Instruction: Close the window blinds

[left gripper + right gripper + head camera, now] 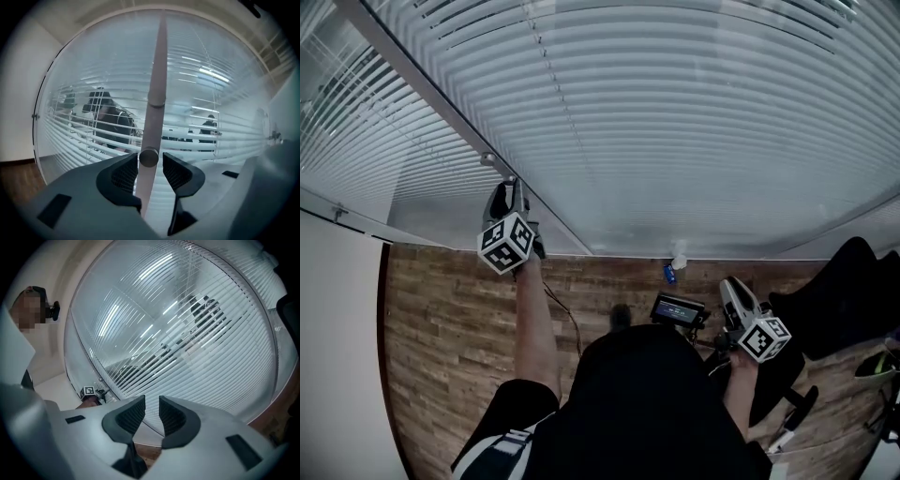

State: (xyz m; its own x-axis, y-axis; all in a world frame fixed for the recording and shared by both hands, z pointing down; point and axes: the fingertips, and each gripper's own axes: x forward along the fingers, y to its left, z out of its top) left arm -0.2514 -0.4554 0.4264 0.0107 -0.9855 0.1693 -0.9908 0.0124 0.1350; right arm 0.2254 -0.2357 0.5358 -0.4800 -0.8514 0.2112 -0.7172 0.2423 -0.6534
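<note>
White slatted blinds (694,122) cover the window ahead of me. They also fill the left gripper view (225,140) and the right gripper view (187,333). My left gripper (508,190) is raised to the blinds near the frame between two panes. In its own view the pale tilt wand (157,93) hangs between the jaws of the left gripper (150,171). Its round end sits level with the pads, with a thin gap on each side. My right gripper (733,286) is held low by my waist. There the right gripper (151,411) stands slightly open and holds nothing.
Below the window lies a wooden floor (441,319), with a white wall (337,375) at the left. A small screen device (677,309) and a blue item (669,273) sit near the sill. Dark furniture (844,300) stands at the right. People (110,122) show through the slats.
</note>
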